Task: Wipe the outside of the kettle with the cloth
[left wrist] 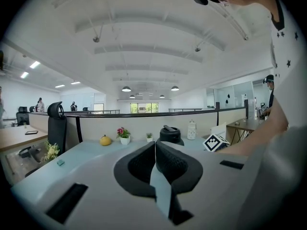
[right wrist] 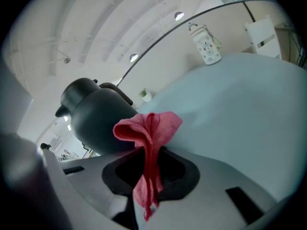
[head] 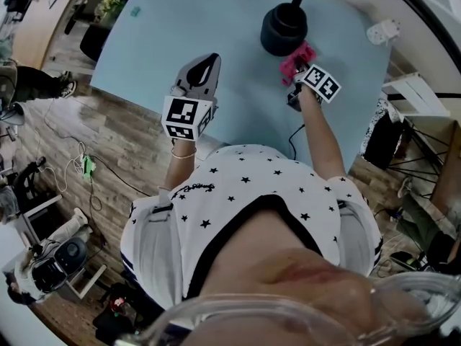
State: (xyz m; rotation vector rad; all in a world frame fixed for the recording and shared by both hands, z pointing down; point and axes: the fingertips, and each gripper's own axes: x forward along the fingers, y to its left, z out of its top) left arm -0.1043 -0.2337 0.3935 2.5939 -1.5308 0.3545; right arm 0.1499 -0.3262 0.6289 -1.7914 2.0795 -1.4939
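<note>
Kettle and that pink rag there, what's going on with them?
A person holds a claw in each hand. The right claw is shut on a pink cloth, held at the side of the dark kettle on the pale blue table. The left claw is shut, empty, and well short of the kettle.

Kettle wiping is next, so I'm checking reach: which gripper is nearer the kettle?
Right. The right gripper, shut on the pink cloth, is right beside the kettle; the left gripper, shut, is farther off to its left.
</note>
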